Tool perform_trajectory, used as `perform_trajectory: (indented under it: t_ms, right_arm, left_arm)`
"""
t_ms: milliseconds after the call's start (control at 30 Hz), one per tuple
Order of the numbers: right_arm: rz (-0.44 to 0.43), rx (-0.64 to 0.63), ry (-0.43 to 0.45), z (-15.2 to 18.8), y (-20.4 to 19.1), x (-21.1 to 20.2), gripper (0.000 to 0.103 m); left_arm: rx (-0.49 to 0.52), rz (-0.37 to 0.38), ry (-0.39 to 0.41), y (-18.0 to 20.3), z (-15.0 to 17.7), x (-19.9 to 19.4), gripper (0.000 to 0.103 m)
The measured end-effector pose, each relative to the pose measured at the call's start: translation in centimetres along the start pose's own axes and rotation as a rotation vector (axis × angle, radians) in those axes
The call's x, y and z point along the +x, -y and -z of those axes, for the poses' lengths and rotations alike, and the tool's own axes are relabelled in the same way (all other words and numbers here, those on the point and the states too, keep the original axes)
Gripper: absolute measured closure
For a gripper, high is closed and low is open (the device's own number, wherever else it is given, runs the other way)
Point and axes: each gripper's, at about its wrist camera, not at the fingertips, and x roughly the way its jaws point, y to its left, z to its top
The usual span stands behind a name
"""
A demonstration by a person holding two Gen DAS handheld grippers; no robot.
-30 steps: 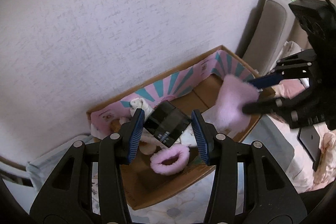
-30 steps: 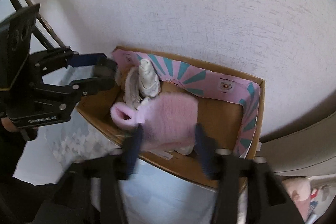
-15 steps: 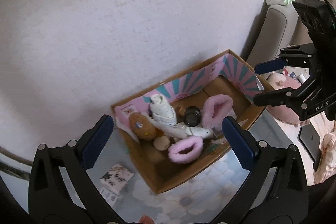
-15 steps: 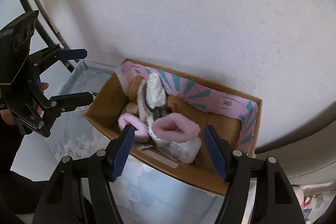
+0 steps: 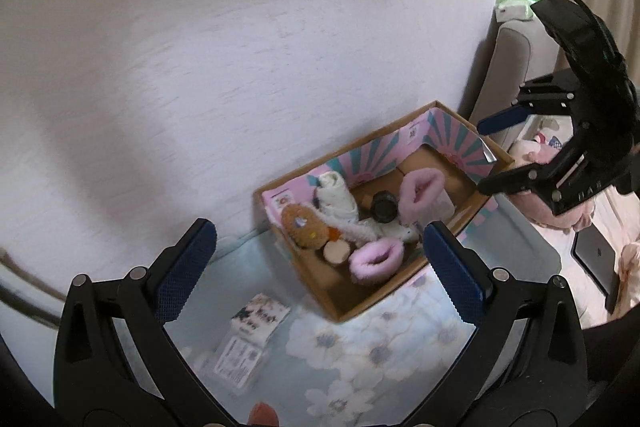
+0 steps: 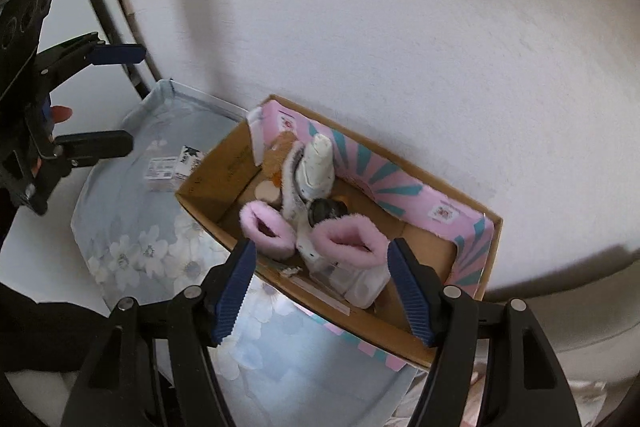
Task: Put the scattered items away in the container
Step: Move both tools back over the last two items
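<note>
A cardboard box with pink and teal lining stands against the wall on a floral cloth. It holds two fluffy pink slippers, a rolled white cloth, a black jar, a brown plush and a clear tub. A small printed packet lies on the cloth left of the box. My left gripper hangs open and empty above the box's near left side. My right gripper is open and empty over the box's right end.
The white wall runs right behind the box. A grey padded chair back, a pink plush and a dark tablet are to the right. The floral cloth spreads in front of the box. A black curved bar stands at the far left.
The left gripper let go of the black jar and the right let go of the pink slipper; both now lie in the box. Both grippers opened and drew back, away from the box.
</note>
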Motion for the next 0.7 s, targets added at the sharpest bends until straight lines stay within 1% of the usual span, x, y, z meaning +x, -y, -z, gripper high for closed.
perform_trajectory:
  t_ms: [100, 167, 267, 333, 433, 500, 600, 700]
  right_arm:
    - [0.015, -0.051, 0.025, -1.2, -1.0, -0.7, 0.039]
    - [0.023, -0.102, 0.053, -2.4, -2.1, -1.4, 0.039]
    - [-0.016, -0.18, 0.086, -3.9, -4.1, -1.7, 0.039]
    - [-0.037, -0.243, 0.086, -4.6, -5.8, -1.2, 0.039]
    - [-0.073, -0.363, 0.059, -5.4, -8.7, 0.8, 0.039]
    - [-0.078, -0.46, 0.026, -6.1, -11.0, 2.7, 0.039]
    - [-0.083, -0.588, -0.019, -7.1, -13.7, 5.4, 0.039]
    - [-0.116, -0.696, -0.053, -8.1, -15.9, 7.6, 0.039]
  left_arm:
    - [-0.012, -0.021, 0.015, -1.5, 1.3, -1.9, 0.0]
    - [-0.009, -0.052, 0.015, -2.7, 2.3, -3.2, 0.0]
    - [0.004, -0.104, -0.009, -4.8, 4.1, -4.8, 0.0]
    - [0.012, -0.116, -0.028, -6.0, 5.3, -5.3, 0.0]
    - [0.037, -0.129, -0.054, -7.5, 7.4, -5.3, 0.0]
    - [0.064, -0.132, -0.075, -7.9, 8.7, -4.8, 0.0]
    - [0.121, -0.119, -0.112, -8.2, 10.4, -3.4, 0.0]
    - [0.164, -0.08, -0.154, -8.6, 11.9, -1.5, 0.0]
